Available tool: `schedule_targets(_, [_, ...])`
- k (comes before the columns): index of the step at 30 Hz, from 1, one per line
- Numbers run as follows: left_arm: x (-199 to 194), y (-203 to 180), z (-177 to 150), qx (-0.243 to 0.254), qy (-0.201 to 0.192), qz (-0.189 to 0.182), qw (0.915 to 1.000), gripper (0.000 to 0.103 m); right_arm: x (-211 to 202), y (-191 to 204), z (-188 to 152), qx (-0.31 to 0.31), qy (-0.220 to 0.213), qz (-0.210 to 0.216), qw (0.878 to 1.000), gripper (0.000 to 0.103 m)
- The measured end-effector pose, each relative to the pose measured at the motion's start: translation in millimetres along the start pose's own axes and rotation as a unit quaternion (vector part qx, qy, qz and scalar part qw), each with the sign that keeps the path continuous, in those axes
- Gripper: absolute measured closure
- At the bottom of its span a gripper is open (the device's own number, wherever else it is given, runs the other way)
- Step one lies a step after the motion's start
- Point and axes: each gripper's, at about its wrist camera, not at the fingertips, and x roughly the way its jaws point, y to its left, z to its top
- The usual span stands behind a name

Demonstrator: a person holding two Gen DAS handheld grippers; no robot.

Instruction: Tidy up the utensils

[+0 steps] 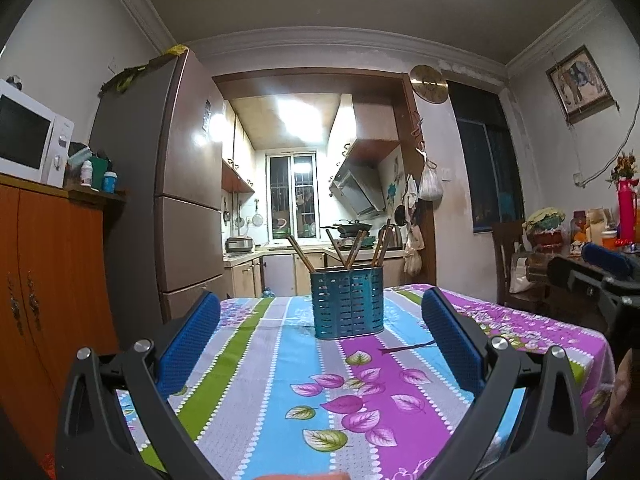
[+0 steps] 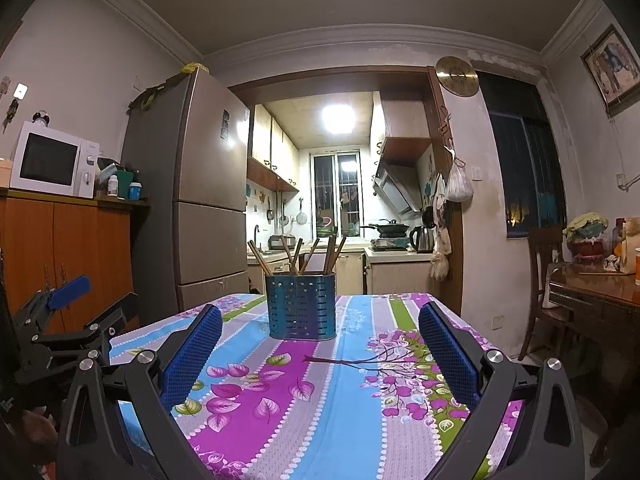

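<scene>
Gaping wide, both grippers empty: left gripper (image 1: 320, 344) and right gripper (image 2: 320, 350) each show blue ribbed pads spread far apart w/ nothing between. Both hover above striped floral tablecloth (image 1: 280, 392), pads not touching it. Blue perforated utensil holder (image 1: 347, 303) stands upright on cloth, straight ahead of both grippers, near far table edge. Wooden chopsticks (image 1: 356, 250) stick up out of it, leaning diff directions; exact count unclear. One dark chopstick (image 2: 344, 360) lies flat on cloth, just in front of holder, between holder and right gripper. Bkgd: fridge (image 1: 176, 200), microwave (image 1: 28, 140) on orange cabinet.
</scene>
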Motion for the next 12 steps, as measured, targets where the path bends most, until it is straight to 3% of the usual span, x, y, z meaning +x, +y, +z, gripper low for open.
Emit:
schedule_targets(6, [18.9,-0.8,2.6,-0.009,0.033,-0.015,0.9993,0.006,0.5,0.4,0.2,-0.001,0.001,0.0,1.0,0.005])
schedule_targets(12, [37.2,2.3,-0.5,-0.012,0.067,-0.003,0.9977,0.006,5.4,-1.7,1.3,-0.004,0.006,-0.007,1.0,0.005])
